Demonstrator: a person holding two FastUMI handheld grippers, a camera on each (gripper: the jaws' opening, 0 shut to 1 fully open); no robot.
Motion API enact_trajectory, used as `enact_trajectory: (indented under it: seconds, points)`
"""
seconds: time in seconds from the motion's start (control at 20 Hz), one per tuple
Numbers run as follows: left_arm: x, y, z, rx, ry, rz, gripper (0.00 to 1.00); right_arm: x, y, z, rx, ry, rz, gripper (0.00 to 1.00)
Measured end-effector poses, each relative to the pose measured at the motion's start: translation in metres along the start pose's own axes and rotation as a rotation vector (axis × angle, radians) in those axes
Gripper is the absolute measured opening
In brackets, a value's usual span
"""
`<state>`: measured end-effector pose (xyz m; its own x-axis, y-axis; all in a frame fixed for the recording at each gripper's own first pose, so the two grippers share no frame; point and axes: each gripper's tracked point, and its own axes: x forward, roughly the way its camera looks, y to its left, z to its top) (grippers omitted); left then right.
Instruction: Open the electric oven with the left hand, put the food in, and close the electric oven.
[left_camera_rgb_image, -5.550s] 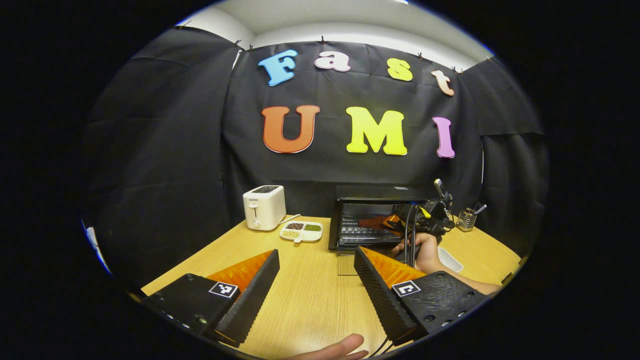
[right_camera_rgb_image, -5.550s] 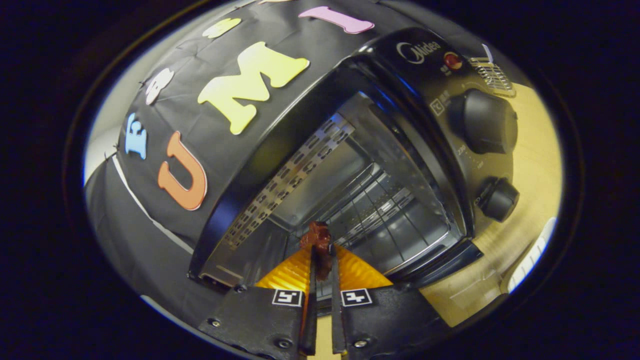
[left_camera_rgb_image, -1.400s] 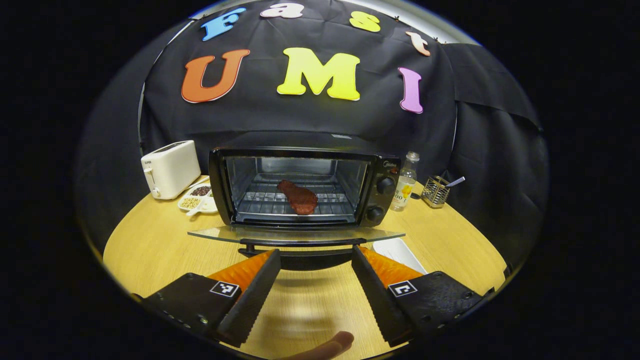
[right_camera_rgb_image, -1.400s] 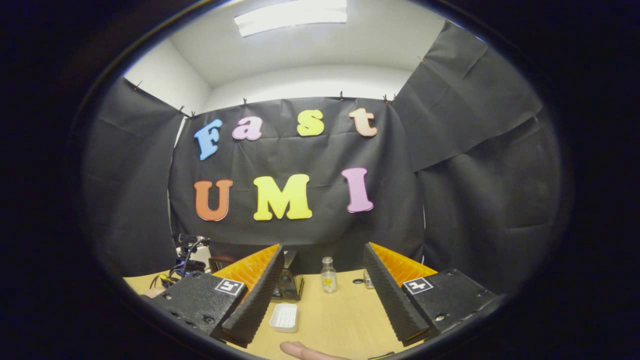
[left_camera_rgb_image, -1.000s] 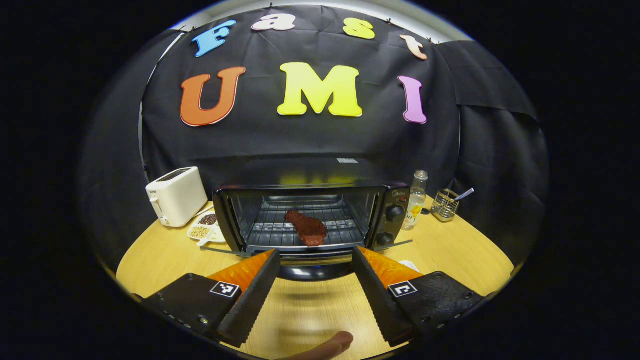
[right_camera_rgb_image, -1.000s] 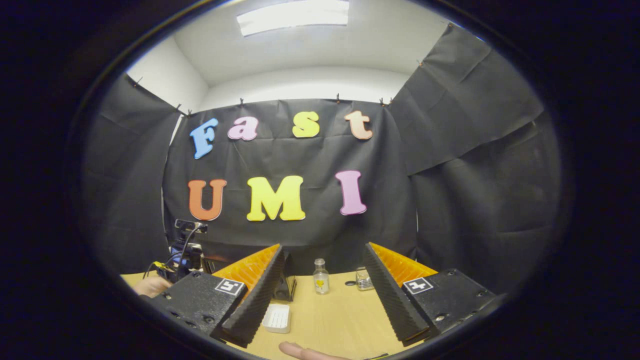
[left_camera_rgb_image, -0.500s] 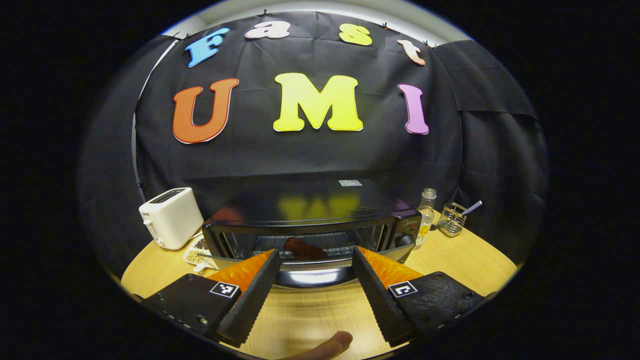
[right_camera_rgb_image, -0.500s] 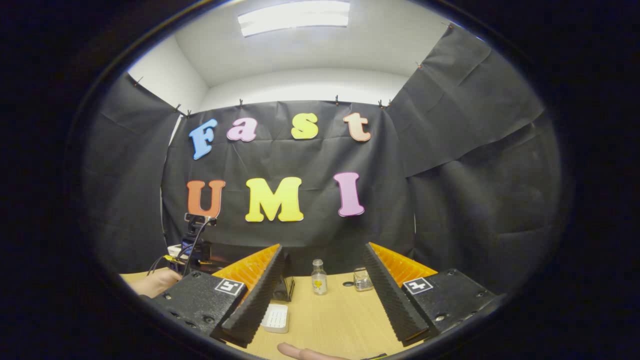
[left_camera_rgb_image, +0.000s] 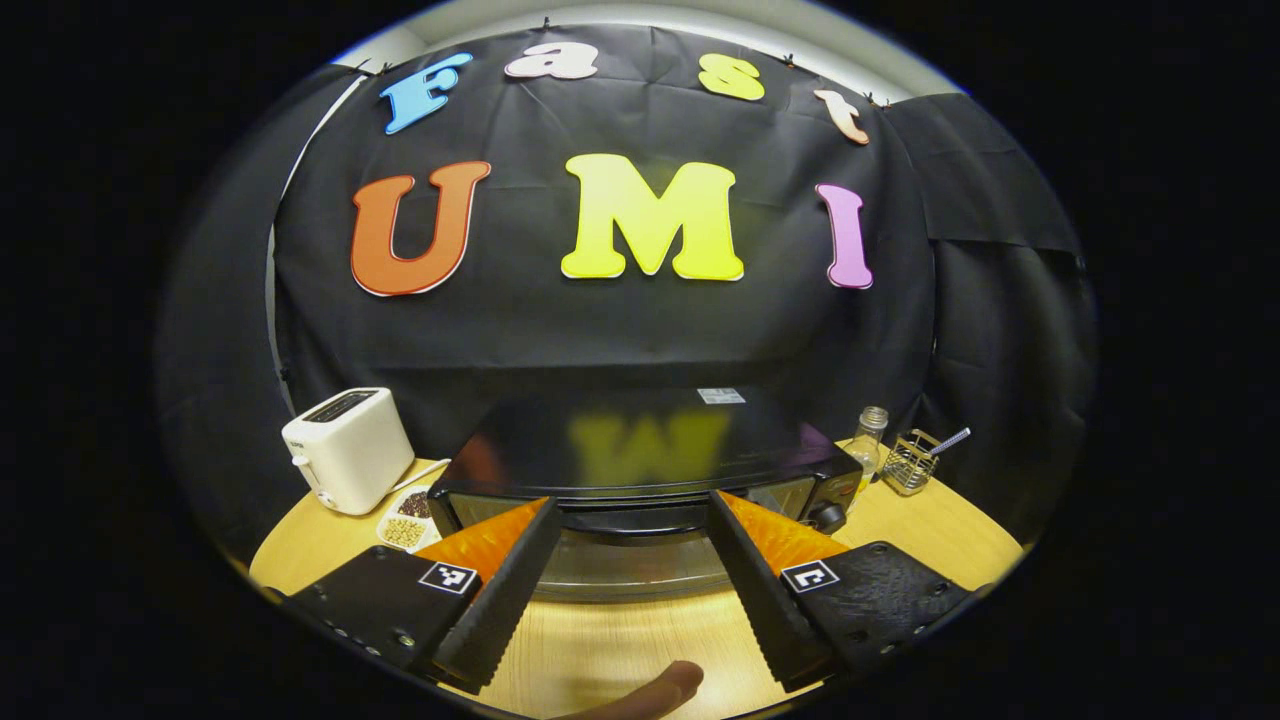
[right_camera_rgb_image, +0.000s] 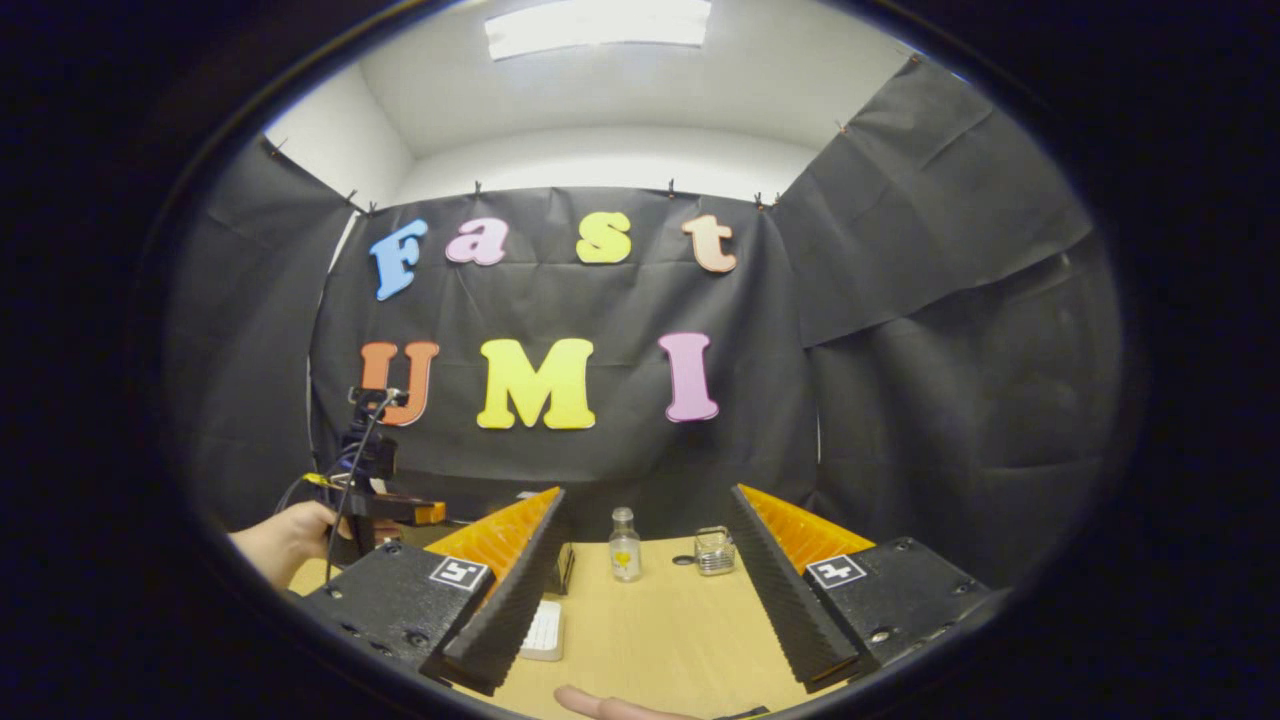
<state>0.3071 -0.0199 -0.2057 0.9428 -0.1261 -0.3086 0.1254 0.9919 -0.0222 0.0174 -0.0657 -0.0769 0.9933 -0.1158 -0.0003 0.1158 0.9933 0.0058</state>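
Note:
In the left gripper view the black electric oven (left_camera_rgb_image: 640, 445) stands close in front, seen from slightly above. Its glass door (left_camera_rgb_image: 640, 572) is swung up against the front, with the dark handle (left_camera_rgb_image: 630, 520) along its top edge. My left gripper (left_camera_rgb_image: 630, 503) is open, one finger on each side of the handle's middle, gripping nothing. The food is hidden behind the door. I cannot tell whether the door is fully latched. My right gripper (right_camera_rgb_image: 647, 493) is open and empty, held back over the table (right_camera_rgb_image: 660, 640). Farther left in the right gripper view, a hand (right_camera_rgb_image: 285, 540) holds the left gripper (right_camera_rgb_image: 385, 505).
A white toaster (left_camera_rgb_image: 345, 448) and a divided dish of grains (left_camera_rgb_image: 405, 520) sit left of the oven. A small bottle (left_camera_rgb_image: 868, 440) and a wire holder (left_camera_rgb_image: 910, 462) stand to its right. A white dish (right_camera_rgb_image: 545, 630) lies on the table near my right gripper.
The oven door has swung up from lying flat to against the front, the left gripper rising and pushing in with it. The meat has gone out of sight. The right gripper barely moved.

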Motion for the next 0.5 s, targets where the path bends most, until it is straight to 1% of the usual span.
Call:
enact_trajectory:
  seconds: [0.05, 0.2, 0.25, 0.35, 0.5]
  points:
    - [-0.009, 0.001, 0.004, 0.010, -0.007, 0.004, 0.95, 0.000, 0.002, 0.000, 0.000, 0.003, 0.001, 1.00]
    - [-0.036, 0.002, 0.026, 0.022, -0.072, 0.023, 0.94, -0.003, 0.009, 0.001, 0.007, 0.000, 0.009, 1.00]
    - [-0.049, 0.002, 0.032, 0.018, -0.083, 0.025, 0.94, -0.003, 0.011, 0.002, 0.010, 0.000, 0.010, 0.96]
    - [-0.074, -0.002, 0.041, 0.015, -0.100, 0.022, 0.94, -0.006, 0.018, 0.003, 0.005, 0.001, 0.022, 0.96]
    - [-0.115, 0.002, 0.052, 0.018, -0.123, 0.045, 0.94, -0.010, 0.021, 0.008, -0.001, -0.001, 0.020, 0.96]
